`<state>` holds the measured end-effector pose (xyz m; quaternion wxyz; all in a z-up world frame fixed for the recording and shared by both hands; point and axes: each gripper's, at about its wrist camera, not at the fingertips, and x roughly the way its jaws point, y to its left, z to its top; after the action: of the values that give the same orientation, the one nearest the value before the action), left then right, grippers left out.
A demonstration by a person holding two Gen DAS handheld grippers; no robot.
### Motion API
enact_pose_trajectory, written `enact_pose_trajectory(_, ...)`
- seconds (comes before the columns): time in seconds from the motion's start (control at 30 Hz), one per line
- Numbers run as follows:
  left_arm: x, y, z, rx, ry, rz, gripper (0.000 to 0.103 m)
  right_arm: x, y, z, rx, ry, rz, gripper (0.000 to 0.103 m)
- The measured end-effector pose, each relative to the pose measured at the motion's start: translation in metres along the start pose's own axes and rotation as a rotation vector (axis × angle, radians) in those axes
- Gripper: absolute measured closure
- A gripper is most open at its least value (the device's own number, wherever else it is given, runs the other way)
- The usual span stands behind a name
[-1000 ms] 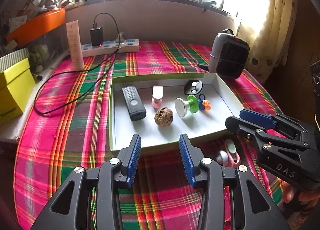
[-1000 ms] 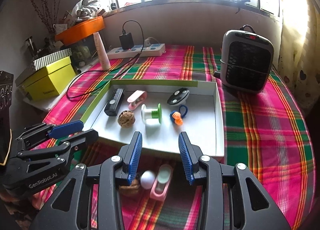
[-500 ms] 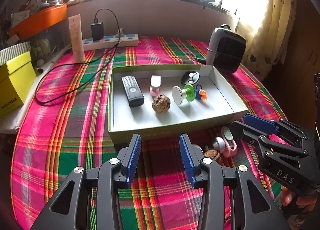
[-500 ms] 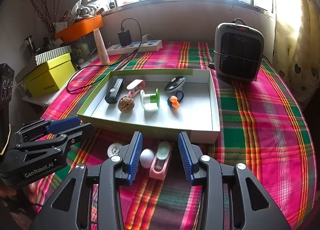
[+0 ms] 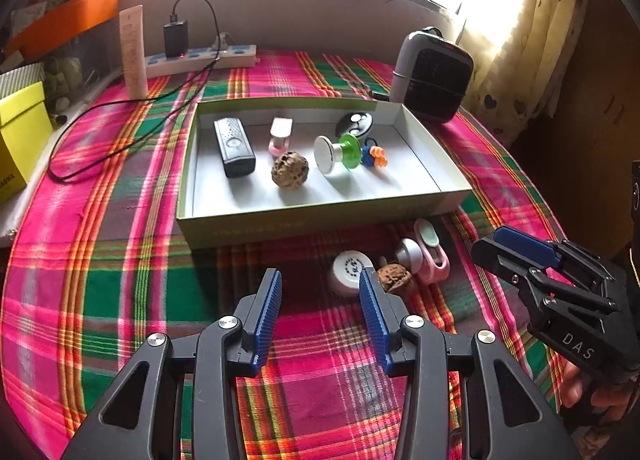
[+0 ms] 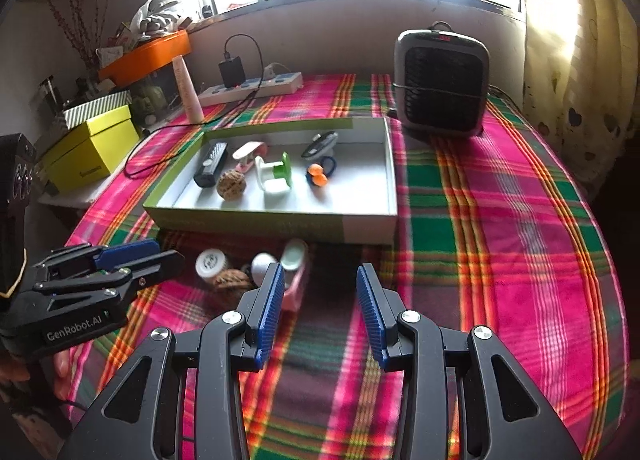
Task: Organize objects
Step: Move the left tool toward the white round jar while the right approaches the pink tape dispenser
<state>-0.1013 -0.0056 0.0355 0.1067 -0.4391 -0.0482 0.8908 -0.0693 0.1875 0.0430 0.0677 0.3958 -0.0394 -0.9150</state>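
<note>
Shallow box (image 5: pixel 316 220) sits mid-counter on the plaid cloth (image 5: pixel 120 260). Inside it: black remote (image 5: pixel 234 147), pink clip (image 5: pixel 280 134), walnut (image 5: pixel 290 170), white-and-green spool (image 5: pixel 336 150), black oval fob (image 5: pixel 354 123), small blue-and-orange toy (image 5: pixel 374 154).

Loose cluster on the cloth just in front of the box's near wall: white round cap (image 5: pixel 350 270), second walnut (image 5: pixel 394 273), silver ball (image 5: pixel 408 254), second pink clip (image 5: pixel 430 256), all touching or nearly so. In the right wrist view the same cluster: cap (image 6: pixel 211 262), walnut (image 6: pixel 232 280), ball (image 6: pixel 262 263), clip (image 6: pixel 294 272).

Left gripper (image 5: pixel 320 292) hovers over bare cloth, jaws open, nothing between them; the cap lies just beyond its right finger. Right gripper (image 6: pixel 320 292) jaws open, empty; the pink clip sits just beyond its left finger, partly hidden by it. Each gripper shows in the other's view: right one (image 5: pixel 516 250) at the right edge, left one (image 6: pixel 132 256) at the left edge.

Behind the box: space heater (image 6: pixel 442 84), power strip (image 5: pixel 200 60) with black charger (image 5: pixel 175 38), upright tube (image 5: pixel 134 52). Yellow box (image 6: pixel 90 154) off to the left edge.
</note>
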Motion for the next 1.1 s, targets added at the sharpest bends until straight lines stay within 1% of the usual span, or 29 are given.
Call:
enact_pose_trajectory(0.1, 0.002, -0.001, -0.001, -0.002, 0.006, -0.022, 0.064, -0.001, -0.004, -0.004, 0.012, 0.003, 0.006, 0.064)
enact_pose_trajectory(0.37, 0.013, -0.001, -0.004, 0.000, 0.036, -0.031, 0.064, -0.002, -0.009, -0.009, 0.024, 0.004, 0.020, 0.064)
enact_pose_trajectory(0.63, 0.021, -0.005, 0.000, 0.001, 0.043, -0.047, 0.064, 0.003, -0.009, -0.012, 0.019, 0.014, 0.042, 0.064)
enact_pose_trajectory(1.0, 0.029, -0.004, 0.008, 0.001, 0.041, -0.044, 0.064, 0.007, -0.008, -0.011, 0.018, 0.022, 0.053, 0.064)
enact_pose_trajectory(1.1, 0.031, -0.007, 0.010, 0.022, 0.044, -0.036, 0.064, 0.008, -0.008, -0.010, 0.016, 0.024, 0.055, 0.064)
